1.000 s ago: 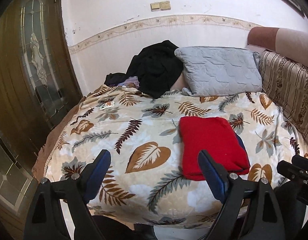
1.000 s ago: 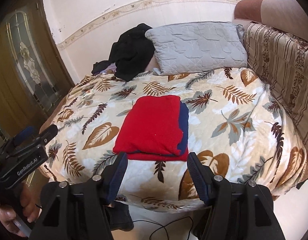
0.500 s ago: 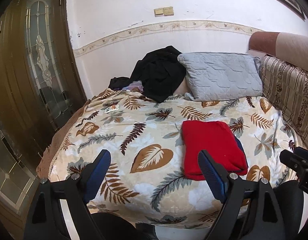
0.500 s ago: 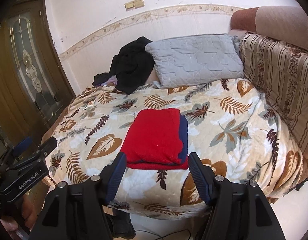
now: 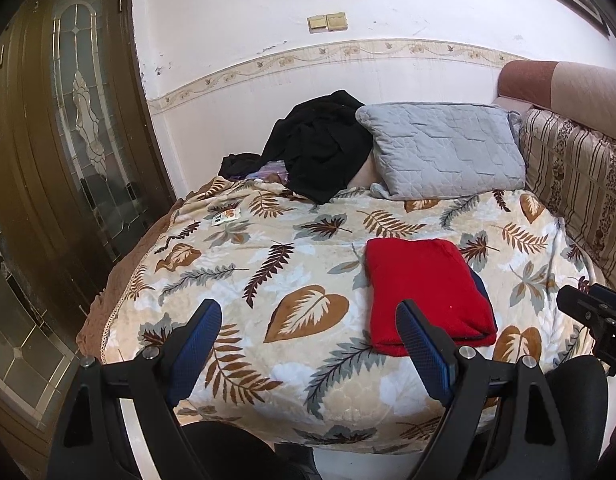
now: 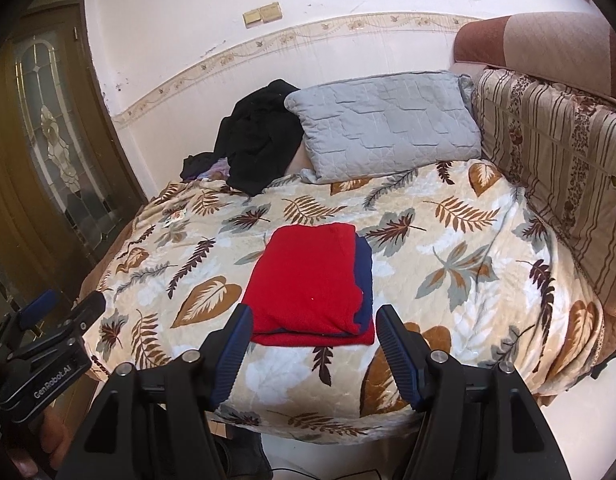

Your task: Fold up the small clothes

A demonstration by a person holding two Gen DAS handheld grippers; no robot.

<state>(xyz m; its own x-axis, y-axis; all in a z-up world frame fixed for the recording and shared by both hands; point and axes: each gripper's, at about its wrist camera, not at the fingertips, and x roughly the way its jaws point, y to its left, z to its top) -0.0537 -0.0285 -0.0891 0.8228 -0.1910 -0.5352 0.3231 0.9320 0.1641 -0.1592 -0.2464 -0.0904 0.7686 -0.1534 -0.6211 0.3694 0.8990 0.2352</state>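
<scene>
leaf-print bed (image 5: 267, 264) | folded red garment (image 6: 308, 284) lying free | left gripper (image 5: 308, 344), right gripper (image 6: 312, 340) angled down, both agape, empty

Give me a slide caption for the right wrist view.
Open right gripper hovers before a folded red garment on a leaf-print blanket, grey pillow behind.

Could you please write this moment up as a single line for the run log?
stage: garment folded | red garment: folded on leaf blanket, untouched | left gripper: jaws open, empty | right gripper: jaws open, empty, before the garment
</scene>
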